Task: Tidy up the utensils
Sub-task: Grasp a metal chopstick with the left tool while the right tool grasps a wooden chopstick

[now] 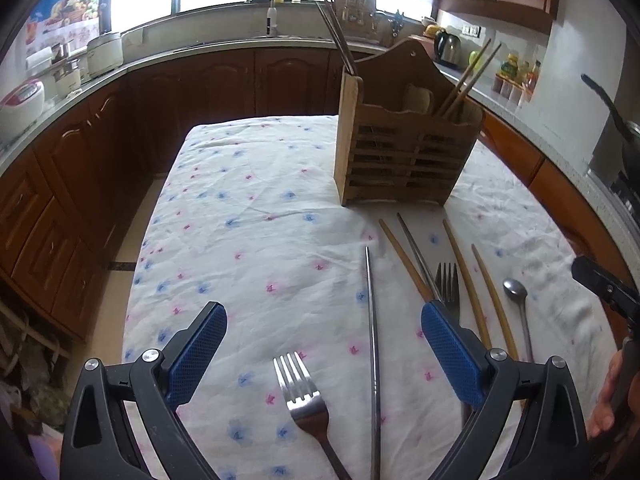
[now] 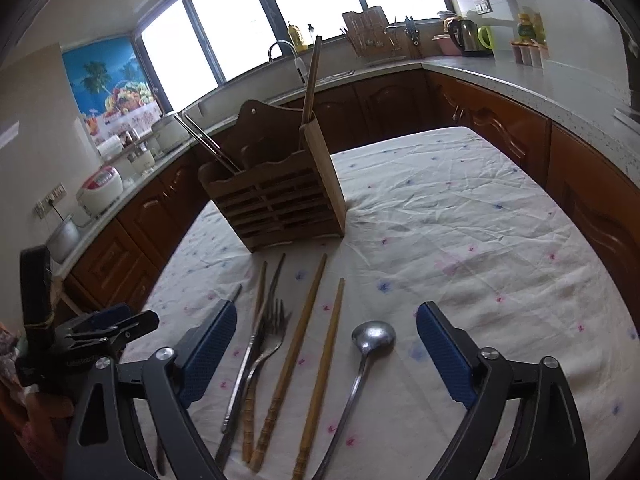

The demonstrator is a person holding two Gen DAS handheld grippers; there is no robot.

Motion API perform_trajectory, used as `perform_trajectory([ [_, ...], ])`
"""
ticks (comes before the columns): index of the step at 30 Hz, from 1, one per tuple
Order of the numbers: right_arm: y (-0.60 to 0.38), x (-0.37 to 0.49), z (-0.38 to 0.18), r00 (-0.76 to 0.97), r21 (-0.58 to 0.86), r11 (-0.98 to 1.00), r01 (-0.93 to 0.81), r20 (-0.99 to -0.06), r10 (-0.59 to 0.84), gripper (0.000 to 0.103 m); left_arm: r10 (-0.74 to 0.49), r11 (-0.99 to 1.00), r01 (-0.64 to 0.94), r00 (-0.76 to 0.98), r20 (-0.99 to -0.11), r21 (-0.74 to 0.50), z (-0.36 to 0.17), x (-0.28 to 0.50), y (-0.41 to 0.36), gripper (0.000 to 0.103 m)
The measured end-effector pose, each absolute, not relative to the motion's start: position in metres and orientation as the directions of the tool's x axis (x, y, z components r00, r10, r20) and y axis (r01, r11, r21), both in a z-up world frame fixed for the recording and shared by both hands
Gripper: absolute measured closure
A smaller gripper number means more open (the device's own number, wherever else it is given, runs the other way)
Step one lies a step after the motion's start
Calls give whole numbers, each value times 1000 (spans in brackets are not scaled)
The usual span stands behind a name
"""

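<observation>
Hovering above the cloth-covered surface point(image 1: 248, 200), both tools are empty with their jaws apart: the left hand-held gripper point(image 1: 324, 336) hangs over a fork point(image 1: 302, 390) and a long metal chopstick point(image 1: 373, 340), and the right hand-held gripper point(image 2: 326, 338) frames a row of utensils without touching any.

Going left to right in the right wrist view, that row holds a metal chopstick point(image 2: 240, 364), a second fork point(image 2: 268, 340) lying across a thin wooden chopstick point(image 2: 258, 300), two more wooden chopsticks point(image 2: 296, 348) side by side, and a spoon point(image 2: 370, 340) nearest the right pad. All lie loose just in front of the wooden holder point(image 2: 276, 196).

The step in hand looks like choosing and picking up one utensil per tool. To do it well, each tool should probably centre on a single handle, come down until the pads straddle it, and close across its narrow width. The spoon is apart from its neighbours and should be the easy pick; the fork that crosses a chopstick risks dragging its neighbour. The left fork also lies apart from the metal chopstick beside it.

The holder stands upright on the cloth and is split into compartments. Dark metal chopsticks point(image 1: 338, 36) lean out of its left end, and wooden chopsticks point(image 1: 468, 76) lean out of its right end. What the middle holds cannot be made out.
</observation>
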State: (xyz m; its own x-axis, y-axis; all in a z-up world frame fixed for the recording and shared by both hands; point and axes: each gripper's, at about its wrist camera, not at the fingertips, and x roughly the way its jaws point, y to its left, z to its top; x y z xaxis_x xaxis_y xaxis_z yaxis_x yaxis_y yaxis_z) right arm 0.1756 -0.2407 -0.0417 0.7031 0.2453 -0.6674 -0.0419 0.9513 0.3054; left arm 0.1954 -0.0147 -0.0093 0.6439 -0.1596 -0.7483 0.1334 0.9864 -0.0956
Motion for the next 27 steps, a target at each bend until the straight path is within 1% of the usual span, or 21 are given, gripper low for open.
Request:
perform_trajectory([
  [1, -239, 179, -44, 695, 298, 954, -44, -677, 243, 22, -158, 986, 139, 639, -753, -89, -11, 199, -17, 6],
  [3, -238, 186, -49, 674, 300, 953, -40, -696, 248, 33, -151, 987, 143, 629, -762, -78, -15, 206, -20, 6],
  [5, -236, 193, -55, 656, 300, 953, -39, -712, 251, 40, -153, 986, 150, 621, -769, -74, -18, 214, -23, 6],
  [7, -234, 200, -59, 643, 288, 957, -40, -725, 246, 47, -147, 986, 156, 613, -777, -63, -21, 223, -27, 9],
  [9, -229, 210, -64, 618, 277, 959, -51, -746, 249, 56, -140, 985, 165, 593, -793, -50, -27, 234, -31, 15],
  [11, -225, 220, -69, 594, 274, 960, -64, -762, 257, 58, -146, 983, 175, 571, -808, -54, -33, 245, -35, 21],
  [13, -222, 228, -76, 578, 263, 963, -66, -776, 251, 59, -150, 981, 183, 547, -824, -57, -40, 257, -39, 26],
  [14, -221, 232, -79, 568, 260, 964, -65, -784, 250, 62, -150, 981, 187, 539, -829, -56, -43, 263, -40, 30],
  [15, -220, 236, -83, 559, 257, 964, -64, -792, 248, 66, -151, 980, 192, 532, -833, -55, -46, 268, -43, 31],
  [16, -219, 239, -86, 549, 254, 965, -62, -799, 246, 67, -150, 979, 198, 525, -838, -51, -49, 274, -45, 32],
  [19, -218, 248, -97, 523, 237, 969, -63, -819, 234, 71, -149, 975, 218, 503, -851, -43, -58, 287, -53, 42],
  [21, -217, 253, -105, 505, 221, 973, -63, -834, 222, 76, -166, 969, 243, 486, -858, -50, -63, 294, -58, 54],
  [22, -217, 256, -108, 495, 214, 975, -62, -842, 216, 77, -175, 963, 264, 465, -868, -53, -69, 298, -62, 58],
  [24, -215, 258, -108, 502, 191, 979, -72, -842, 201, 78, -145, 957, 290, 484, -863, 2, -74, 300, -71, 60],
  [25, -213, 260, -108, 501, 176, 981, -77, -844, 191, 78, -146, 955, 295, 487, -861, 5, -75, 302, -73, 62],
  [27, -207, 263, -108, 501, 136, 986, -94, -850, 164, 80, -158, 954, 301, 486, -860, -5, -77, 304, -75, 69],
])
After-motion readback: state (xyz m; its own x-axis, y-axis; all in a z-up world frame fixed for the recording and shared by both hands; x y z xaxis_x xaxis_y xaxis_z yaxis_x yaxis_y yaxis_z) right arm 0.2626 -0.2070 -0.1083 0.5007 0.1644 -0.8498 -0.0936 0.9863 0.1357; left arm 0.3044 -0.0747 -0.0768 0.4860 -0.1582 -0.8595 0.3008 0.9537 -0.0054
